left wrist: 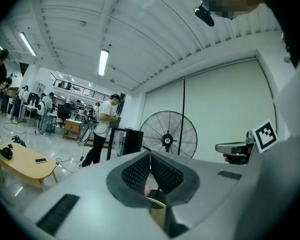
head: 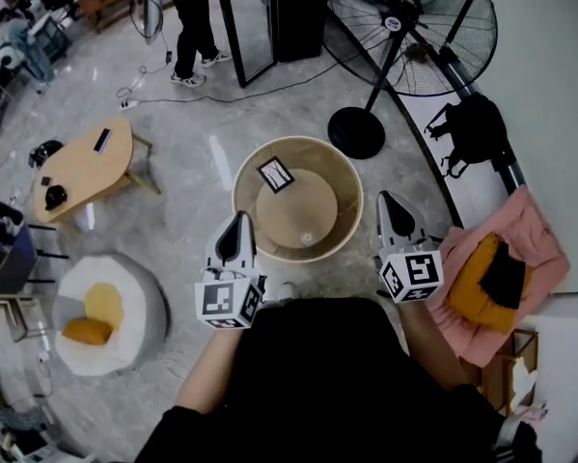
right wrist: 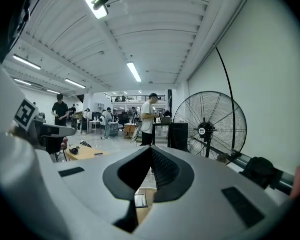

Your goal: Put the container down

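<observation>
A round beige container (head: 345, 215) stands on the floor ahead of me, with a small black-and-white card (head: 276, 174) lying inside it. My left gripper (head: 238, 224) hovers by its near left rim and my right gripper (head: 393, 204) by its near right rim. Neither touches it. In the left gripper view the left gripper (left wrist: 150, 157) has its jaws together with nothing between them, and a beige bit of the container (left wrist: 159, 215) shows below. The right gripper (right wrist: 151, 152) looks the same, with the container (right wrist: 145, 210) under it.
A large standing fan (head: 411, 25) with a round black base (head: 356, 131) is behind the container. A pink seat with an orange cushion (head: 481, 283) lies right. A wooden table (head: 81, 167) and a white beanbag (head: 110, 316) are left. A person (head: 194, 27) stands far back.
</observation>
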`<state>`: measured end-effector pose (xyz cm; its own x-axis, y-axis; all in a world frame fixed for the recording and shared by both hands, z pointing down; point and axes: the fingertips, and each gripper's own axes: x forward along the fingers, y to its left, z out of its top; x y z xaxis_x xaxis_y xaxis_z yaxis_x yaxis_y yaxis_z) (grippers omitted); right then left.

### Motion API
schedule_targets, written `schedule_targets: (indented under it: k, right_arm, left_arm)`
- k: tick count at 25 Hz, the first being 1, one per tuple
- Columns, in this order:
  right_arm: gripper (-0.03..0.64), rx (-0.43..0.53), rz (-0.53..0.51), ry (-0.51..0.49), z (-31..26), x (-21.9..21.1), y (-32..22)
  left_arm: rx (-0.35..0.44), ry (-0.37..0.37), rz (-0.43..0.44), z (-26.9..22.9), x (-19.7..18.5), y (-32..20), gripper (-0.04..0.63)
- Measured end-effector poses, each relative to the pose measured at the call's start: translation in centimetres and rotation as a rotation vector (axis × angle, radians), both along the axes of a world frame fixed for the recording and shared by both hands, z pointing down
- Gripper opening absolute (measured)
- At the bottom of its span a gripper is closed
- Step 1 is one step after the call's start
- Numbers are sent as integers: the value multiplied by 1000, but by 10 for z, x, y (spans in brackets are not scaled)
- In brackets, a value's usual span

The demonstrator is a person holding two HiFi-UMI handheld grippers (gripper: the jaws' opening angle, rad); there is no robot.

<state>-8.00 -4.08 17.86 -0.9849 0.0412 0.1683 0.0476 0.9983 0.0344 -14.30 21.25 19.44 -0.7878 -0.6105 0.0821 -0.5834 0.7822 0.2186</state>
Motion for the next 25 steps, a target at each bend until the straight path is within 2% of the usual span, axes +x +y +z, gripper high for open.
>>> schedule_targets:
  k: [7,25]
  right_arm:
    - [21,12,-9,0,-1,-2,4]
    - [21,17,-4,12,3,1,13]
  left_arm:
    - [-37,-6,-4,5,3,2,23]
    - [-42,-15,25,11,4,3,23]
